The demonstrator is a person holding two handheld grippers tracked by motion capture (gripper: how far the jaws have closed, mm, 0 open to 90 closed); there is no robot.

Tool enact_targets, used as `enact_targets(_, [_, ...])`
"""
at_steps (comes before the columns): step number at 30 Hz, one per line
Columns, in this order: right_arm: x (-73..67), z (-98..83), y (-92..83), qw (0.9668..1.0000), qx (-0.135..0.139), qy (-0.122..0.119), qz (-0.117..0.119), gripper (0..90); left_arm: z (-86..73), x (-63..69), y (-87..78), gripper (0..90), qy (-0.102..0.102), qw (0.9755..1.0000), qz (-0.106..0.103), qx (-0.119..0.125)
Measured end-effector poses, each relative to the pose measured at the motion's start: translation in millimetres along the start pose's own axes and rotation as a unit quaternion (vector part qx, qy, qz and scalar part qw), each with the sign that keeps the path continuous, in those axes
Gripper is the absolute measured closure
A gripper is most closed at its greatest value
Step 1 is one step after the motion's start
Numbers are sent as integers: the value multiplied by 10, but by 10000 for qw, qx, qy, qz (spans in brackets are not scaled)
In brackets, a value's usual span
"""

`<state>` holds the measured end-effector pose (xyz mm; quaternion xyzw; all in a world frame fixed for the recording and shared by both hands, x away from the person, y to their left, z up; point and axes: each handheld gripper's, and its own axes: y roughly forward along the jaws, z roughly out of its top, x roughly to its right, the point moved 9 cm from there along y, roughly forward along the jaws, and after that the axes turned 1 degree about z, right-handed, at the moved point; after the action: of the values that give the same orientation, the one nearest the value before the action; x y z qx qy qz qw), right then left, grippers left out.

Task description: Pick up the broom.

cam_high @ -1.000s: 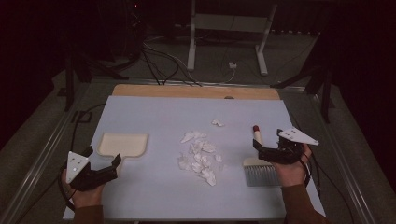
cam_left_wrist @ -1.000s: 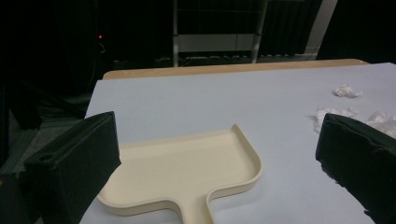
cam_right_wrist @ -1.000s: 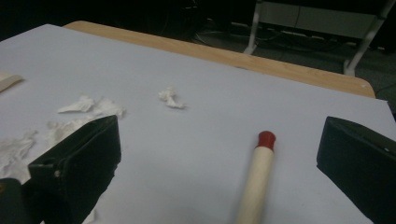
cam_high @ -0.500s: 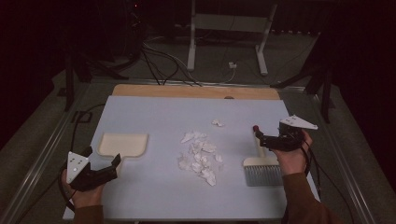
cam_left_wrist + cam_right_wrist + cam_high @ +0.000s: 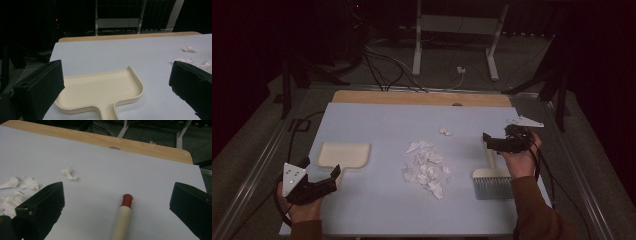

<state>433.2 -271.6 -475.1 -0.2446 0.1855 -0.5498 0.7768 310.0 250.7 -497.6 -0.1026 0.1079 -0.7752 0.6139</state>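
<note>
At 8 o'clock on the table (image 5: 377, 120) the left gripper (image 5: 319, 182) rests with jaws spread wide and empty, pointed at the dustpan (image 5: 343, 154), which lies flat just ahead of it, its short handle toward the gripper, as the left gripper view shows it (image 5: 100, 91). The pan looks like light, stiff, smooth plastic, so it would probably skate on the sheet if nudged; the handle stub is the likely place to pinch it. In the middle sit the paper scraps (image 5: 426, 167), a loose heap of crumpled white bits, with 1 stray scrap (image 5: 444, 131) apart at 12 o'clock of the heap. They look feather-light and soft, likely to scatter under a fast stroke. At 3 o'clock lies the brush (image 5: 492, 182), bristle head toward the person and handle running away toward 12 o'clock. The right gripper (image 5: 492, 141) hovers over the handle's far end with jaws released wide, gripping nothing; in the right gripper view the red-tipped handle (image 5: 123, 216) lies between the 2 jaws, untouched. The handle seems rigid, round and a bit slick, so a grip on the pale shaft below the red tip would probably hold best. Nothing blocks the way from brush to scraps to pan
</note>
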Motion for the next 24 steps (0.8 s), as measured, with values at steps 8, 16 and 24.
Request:
enact_targets(8, [69,32,111,9999,-148,59,-64,0,1,-4,-1,5,-12,10000,12,5])
enact_targets(16, [124,-1,226,9992,-333,184,-76,0,4,-16,-6,5,-25,10000,30,25])
enact_targets(24, [195,-27,366,9981,-541,260,-127,0,3,-19,-7,5,-28,10000,45,26])
